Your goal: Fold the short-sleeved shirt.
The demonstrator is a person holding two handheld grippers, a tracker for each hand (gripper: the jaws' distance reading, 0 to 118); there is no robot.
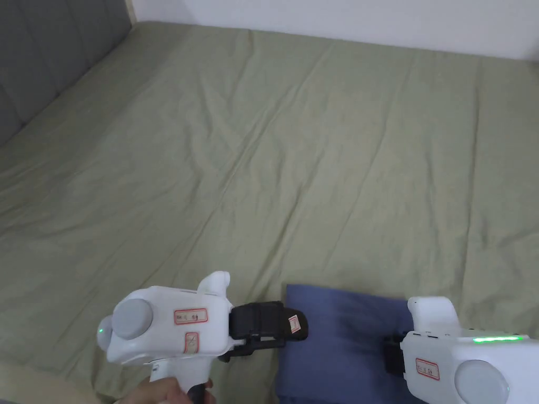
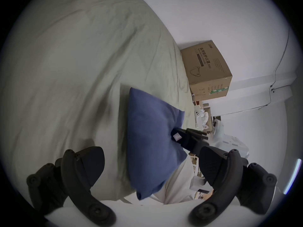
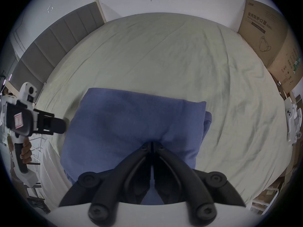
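The blue short-sleeved shirt [image 1: 342, 336] lies as a folded rectangle on the green bed sheet [image 1: 289, 158], close to the near edge. My right gripper [image 3: 151, 143] is shut on the shirt's [image 3: 131, 120] near edge, bunching the cloth at its tips. Seen from the head view, the right gripper [image 1: 392, 352] sits at the shirt's right side. My left gripper [image 1: 297, 326] hovers at the shirt's left edge. Its jaws [image 2: 151, 152] stand wide open, with the shirt [image 2: 152, 140] ahead between them and untouched. The left gripper [image 3: 60, 125] also appears beside the cloth in the right gripper view.
A grey padded headboard [image 1: 47, 58] runs along the bed's left side. A large cardboard box [image 3: 270, 42] stands past the bed's right edge, with clutter below it. A white wall [image 1: 342, 21] backs the far side. A hand [image 1: 168, 392] holds the left gripper.
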